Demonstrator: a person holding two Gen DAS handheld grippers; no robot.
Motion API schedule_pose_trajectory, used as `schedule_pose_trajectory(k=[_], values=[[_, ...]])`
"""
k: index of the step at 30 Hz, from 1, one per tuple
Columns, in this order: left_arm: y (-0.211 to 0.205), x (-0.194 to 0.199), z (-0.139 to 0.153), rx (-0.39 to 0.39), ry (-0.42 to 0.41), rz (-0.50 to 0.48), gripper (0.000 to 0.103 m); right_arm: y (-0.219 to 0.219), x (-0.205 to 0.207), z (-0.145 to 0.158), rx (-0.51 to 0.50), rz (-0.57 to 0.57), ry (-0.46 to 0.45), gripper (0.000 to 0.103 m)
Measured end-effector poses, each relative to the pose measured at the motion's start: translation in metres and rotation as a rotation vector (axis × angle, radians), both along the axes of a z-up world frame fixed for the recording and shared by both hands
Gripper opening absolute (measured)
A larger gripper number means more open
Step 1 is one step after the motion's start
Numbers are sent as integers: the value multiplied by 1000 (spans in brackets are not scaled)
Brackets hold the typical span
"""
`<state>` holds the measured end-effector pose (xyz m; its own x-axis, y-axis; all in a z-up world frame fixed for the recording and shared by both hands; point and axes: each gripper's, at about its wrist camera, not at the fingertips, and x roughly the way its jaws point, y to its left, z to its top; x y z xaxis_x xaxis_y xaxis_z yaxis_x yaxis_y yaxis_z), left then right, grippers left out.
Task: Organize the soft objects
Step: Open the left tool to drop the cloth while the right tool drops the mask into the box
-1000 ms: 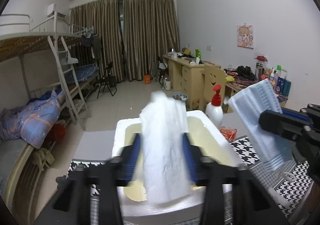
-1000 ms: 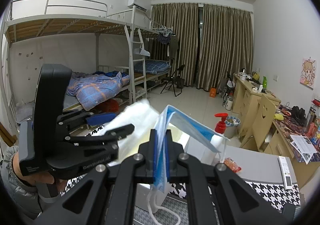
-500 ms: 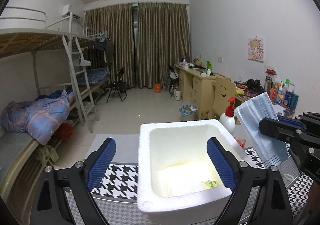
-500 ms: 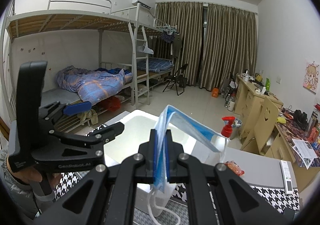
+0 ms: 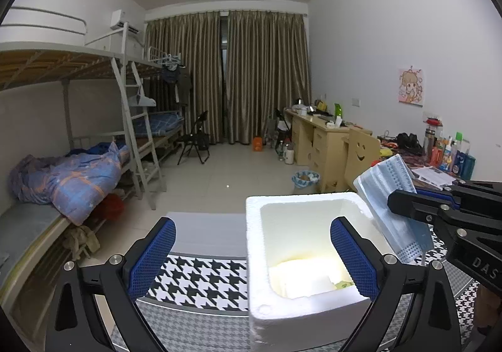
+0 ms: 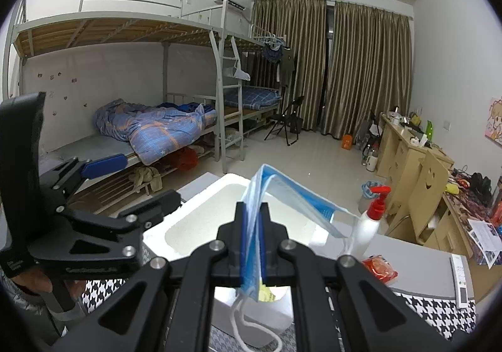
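Note:
A white foam box (image 5: 254, 258) stands on the houndstooth mat; it also shows in the right wrist view (image 6: 200, 214). A white cloth (image 5: 301, 276) lies on its bottom. My left gripper (image 5: 251, 258) is open and empty, its blue pads straddling the box's left wall. My right gripper (image 6: 253, 245) is shut on a blue face mask (image 6: 295, 198), held over the box's right rim; the mask (image 5: 392, 195) also shows in the left wrist view, its ear loops hanging down.
A white pump bottle with a red top (image 6: 370, 223) and a red packet (image 6: 379, 267) stand right of the box. A remote (image 6: 459, 280) lies on the grey table. Bunk beds stand left, desks along the right wall.
My left gripper opened and let the white cloth drop into the foam box, then shifted left. My right gripper still holds the mask over the box.

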<state>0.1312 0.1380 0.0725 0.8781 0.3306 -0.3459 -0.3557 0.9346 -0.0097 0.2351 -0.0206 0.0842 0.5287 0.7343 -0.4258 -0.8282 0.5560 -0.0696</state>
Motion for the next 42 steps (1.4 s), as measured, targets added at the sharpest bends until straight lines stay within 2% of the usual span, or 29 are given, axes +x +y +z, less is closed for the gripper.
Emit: schedule_pose_trajectory(k=[17,18,20,21,22,39,42], values=[[20,-13,-5,-24,-10,39,100,24,3,-13,-76,35,30,10],[20,-14,-5,-23,-10,38,100,25,3,-13,-82,34,32,12],[20,-14,-6,-21,-9,37,100,27,5,-14,-92,43,47,31],[20,-14,-6,-20,-9,36,100,26,5,-14,-91,49,55,48],[21,-15,-6,-20,-9,35,100,26,5,-14,-86,42,57,52],[19,-21,2,-11,-22,40,101,14,2,-8,-68,26,50,53],[18,-22,3,-9,-22,42,101,11,-2,-6,-59,23,43,61]])
